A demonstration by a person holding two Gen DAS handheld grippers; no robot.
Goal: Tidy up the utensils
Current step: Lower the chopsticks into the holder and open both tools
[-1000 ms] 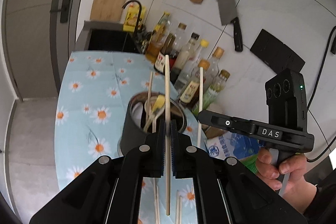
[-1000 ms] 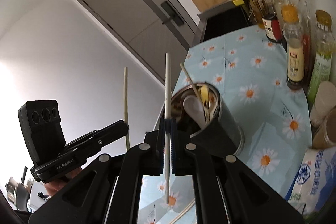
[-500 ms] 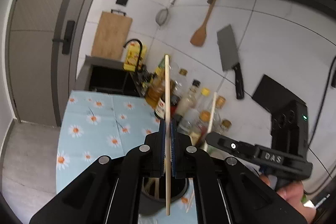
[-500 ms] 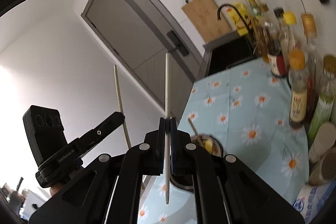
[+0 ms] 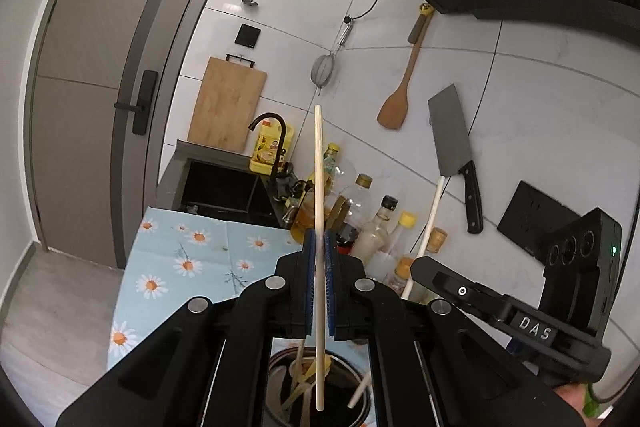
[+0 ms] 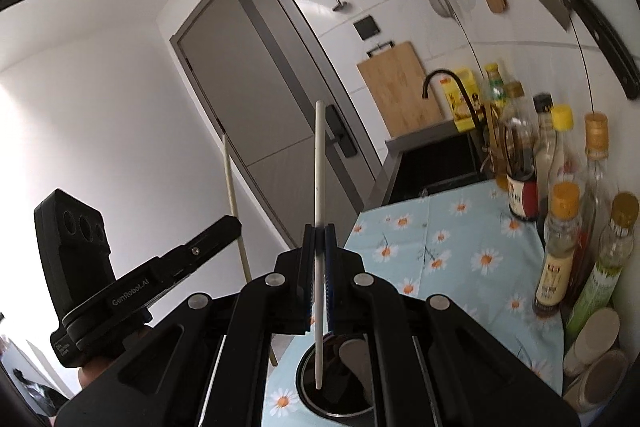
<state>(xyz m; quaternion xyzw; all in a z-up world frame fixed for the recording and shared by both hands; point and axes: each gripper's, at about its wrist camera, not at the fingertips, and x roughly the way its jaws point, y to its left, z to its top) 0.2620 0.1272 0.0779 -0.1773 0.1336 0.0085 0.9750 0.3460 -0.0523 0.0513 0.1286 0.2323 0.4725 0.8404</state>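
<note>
A wooden chopstick [image 5: 319, 187] is being clamped upright between the closed jaws of the left gripper [image 5: 319, 255], its lower tip hanging over the mouth of the dark round holder [image 5: 280, 371] just below. A white chopstick [image 6: 319, 227] is being gripped the same way by the right gripper [image 6: 319, 247], jaws pressed together on it, its pointed end reaching into the same holder [image 6: 308, 387], where other utensils are already standing. The holder is being carried by a table under a blue daisy cloth [image 5: 176, 259]. Beyond it, bottles [image 6: 560, 247] are being kept in a cluster by the wall. Further back, a sink [image 5: 220, 187] and a cutting board [image 5: 228, 107] are being shown, with a cleaver [image 5: 452, 135] and a wooden spatula [image 5: 396, 107] hanging on the tiles.
</note>
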